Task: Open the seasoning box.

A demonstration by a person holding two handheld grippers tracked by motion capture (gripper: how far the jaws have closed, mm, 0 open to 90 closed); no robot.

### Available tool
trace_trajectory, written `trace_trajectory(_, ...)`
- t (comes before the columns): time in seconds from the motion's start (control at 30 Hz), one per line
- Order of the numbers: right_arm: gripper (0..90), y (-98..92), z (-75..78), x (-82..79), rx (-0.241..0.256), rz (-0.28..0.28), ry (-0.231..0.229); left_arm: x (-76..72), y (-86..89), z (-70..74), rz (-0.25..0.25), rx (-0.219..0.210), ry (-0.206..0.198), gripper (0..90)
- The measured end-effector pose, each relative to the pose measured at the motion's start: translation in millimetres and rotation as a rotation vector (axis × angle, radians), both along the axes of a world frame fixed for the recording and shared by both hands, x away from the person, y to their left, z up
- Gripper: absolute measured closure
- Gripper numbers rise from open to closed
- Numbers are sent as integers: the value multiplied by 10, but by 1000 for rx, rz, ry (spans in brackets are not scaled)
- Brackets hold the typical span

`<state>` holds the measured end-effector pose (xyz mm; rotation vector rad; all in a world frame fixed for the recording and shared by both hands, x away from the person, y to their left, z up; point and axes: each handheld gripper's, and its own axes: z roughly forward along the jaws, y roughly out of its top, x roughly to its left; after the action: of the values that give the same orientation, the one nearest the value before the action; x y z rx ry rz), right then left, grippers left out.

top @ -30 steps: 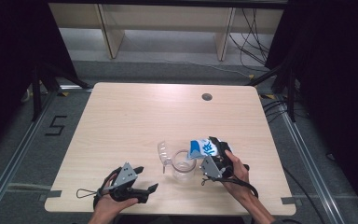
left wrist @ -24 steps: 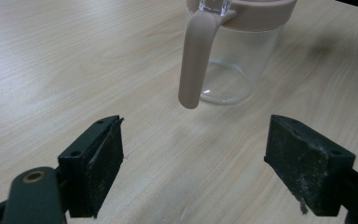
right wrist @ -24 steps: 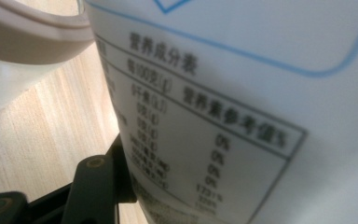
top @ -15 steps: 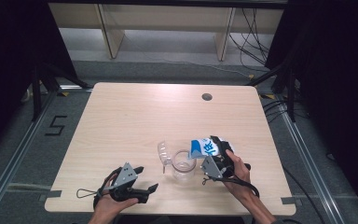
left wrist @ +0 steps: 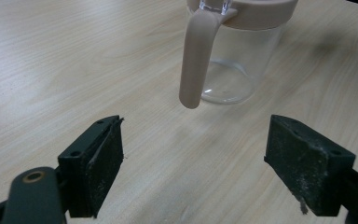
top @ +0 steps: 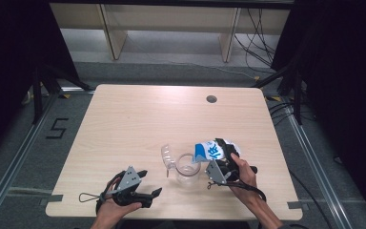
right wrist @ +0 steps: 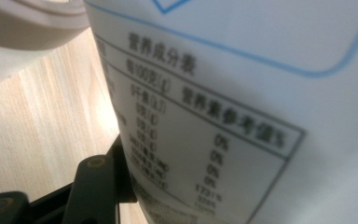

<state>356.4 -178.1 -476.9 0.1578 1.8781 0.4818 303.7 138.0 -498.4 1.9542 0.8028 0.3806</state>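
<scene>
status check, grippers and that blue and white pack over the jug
Right gripper shut on pack, tilted at clear jug. Left gripper open, empty, facing jug handle. Nothing between pack and jug.

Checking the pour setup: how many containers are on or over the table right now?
2: a clear pitcher with a beige handle stands near the table's front edge; a white-and-blue carton, tilted toward it, sits clamped in the right gripper.

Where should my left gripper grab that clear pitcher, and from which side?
Grip the beige handle of the pitcher. It hangs down the wall facing the left gripper, its lower end free, and lies ahead between the open fingers. Probably come straight forward from that side and close across it.
</scene>
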Motion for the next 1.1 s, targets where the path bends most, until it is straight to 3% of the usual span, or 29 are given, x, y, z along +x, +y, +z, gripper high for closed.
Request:
trace_trajectory(0.63,451,4,-39,16,-56,3,-21,7,-1,-5,-11,9,-2,186)
trace_trajectory(0.7,454,9,-11,23,-104,22,-52,1,-11,-7,-2,-3,0,186)
trace_trajectory(0.73,454,13,-45,10,-66,5,-29,10,1,-4,-14,14,-4,186)
trace_trajectory(0.83,455,19,-50,6,-69,6,-32,8,-8,-8,-2,11,3,186)
trace_trajectory(0.87,455,23,-46,4,-77,8,-38,12,4,-3,-6,34,-1,186)
trace_trajectory(0.9,456,25,-50,1,-74,5,-38,3,-11,-8,-5,11,2,186)
trace_trajectory(1.1,458,16,-47,24,-90,31,-56,7,-6,-8,-2,13,2,186)
